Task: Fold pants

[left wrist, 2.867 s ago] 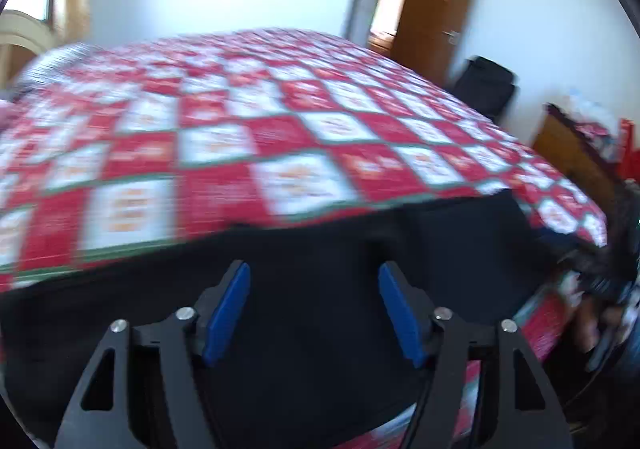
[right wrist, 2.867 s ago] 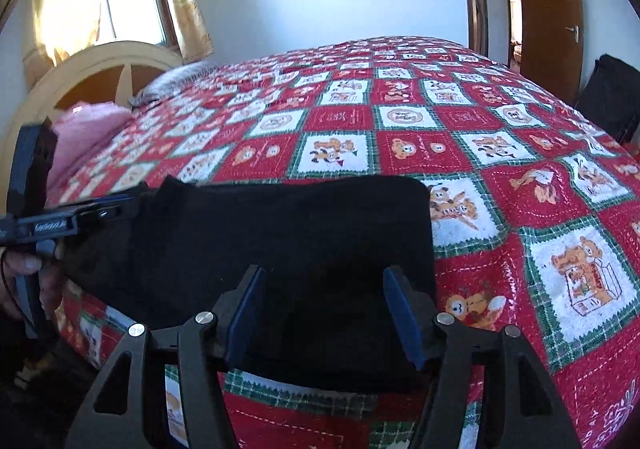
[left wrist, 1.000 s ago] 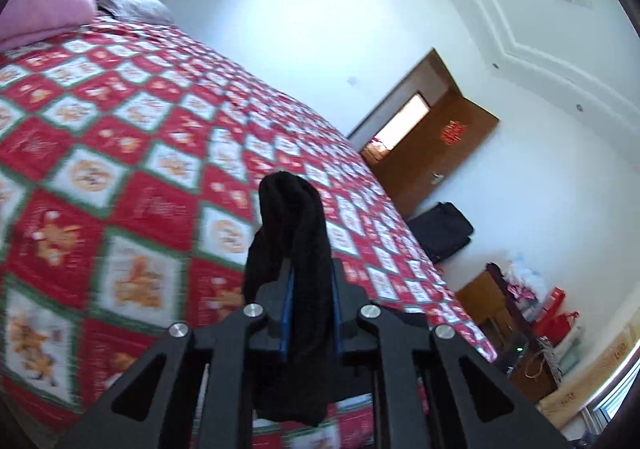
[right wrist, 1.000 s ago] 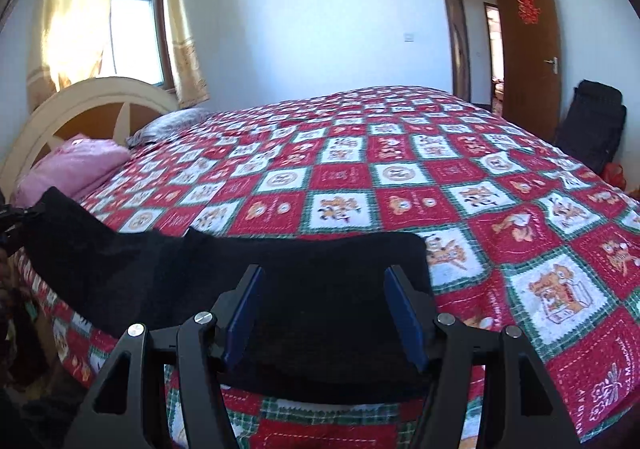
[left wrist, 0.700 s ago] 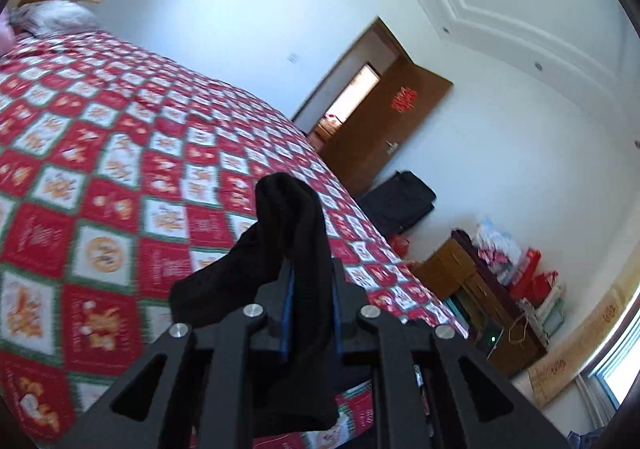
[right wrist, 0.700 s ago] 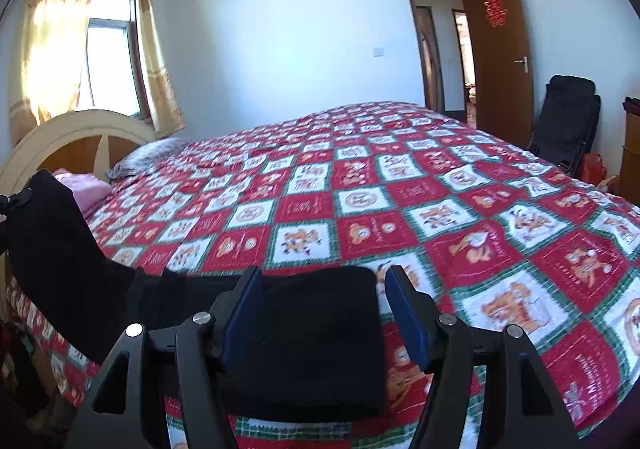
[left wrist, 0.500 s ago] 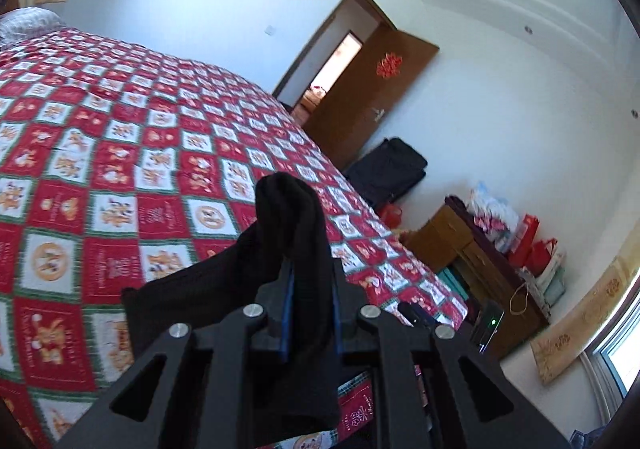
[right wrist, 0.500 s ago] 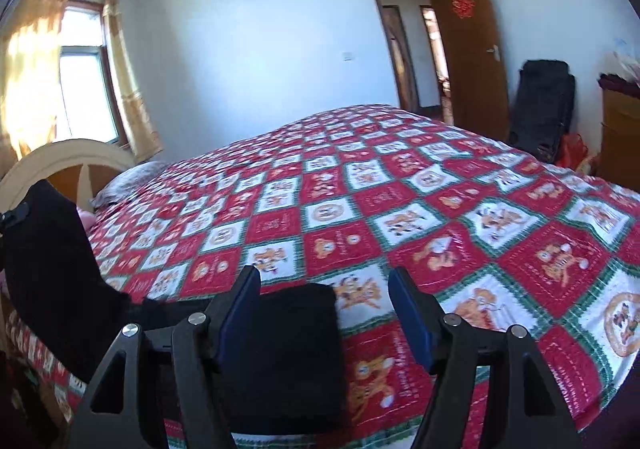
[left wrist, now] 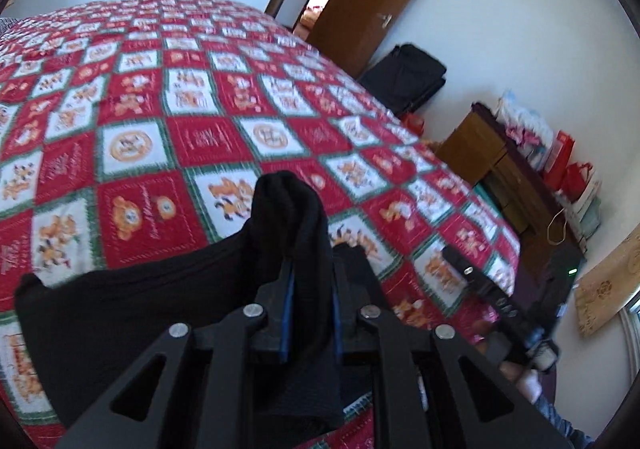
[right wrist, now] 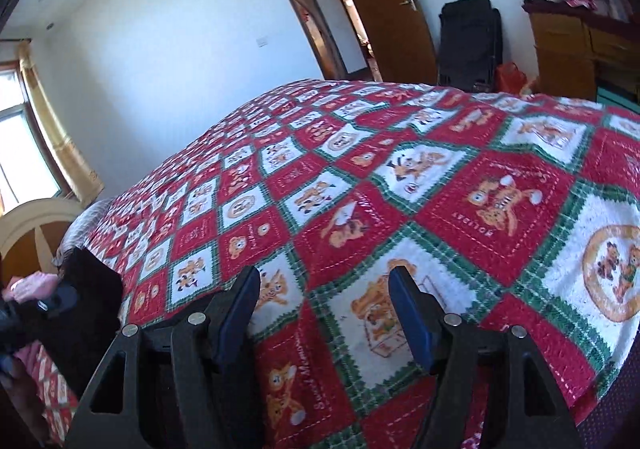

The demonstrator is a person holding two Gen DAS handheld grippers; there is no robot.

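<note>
**Bedroom fold, partway through**

Red, white and green patchwork quilt (left wrist: 168, 97) covers the bed; a brown door (right wrist: 384, 9) stands open in the white wall, a dark bag and a wooden cabinet beside it. Black pants (left wrist: 132, 313) lie at the bed's near edge, one end bunched and raised in the clenched fingers of the left gripper (left wrist: 310, 313). The right gripper (right wrist: 324, 313) stands released over bare quilt. Judging by this, the fold is underway, not yet laid flat.
</note>
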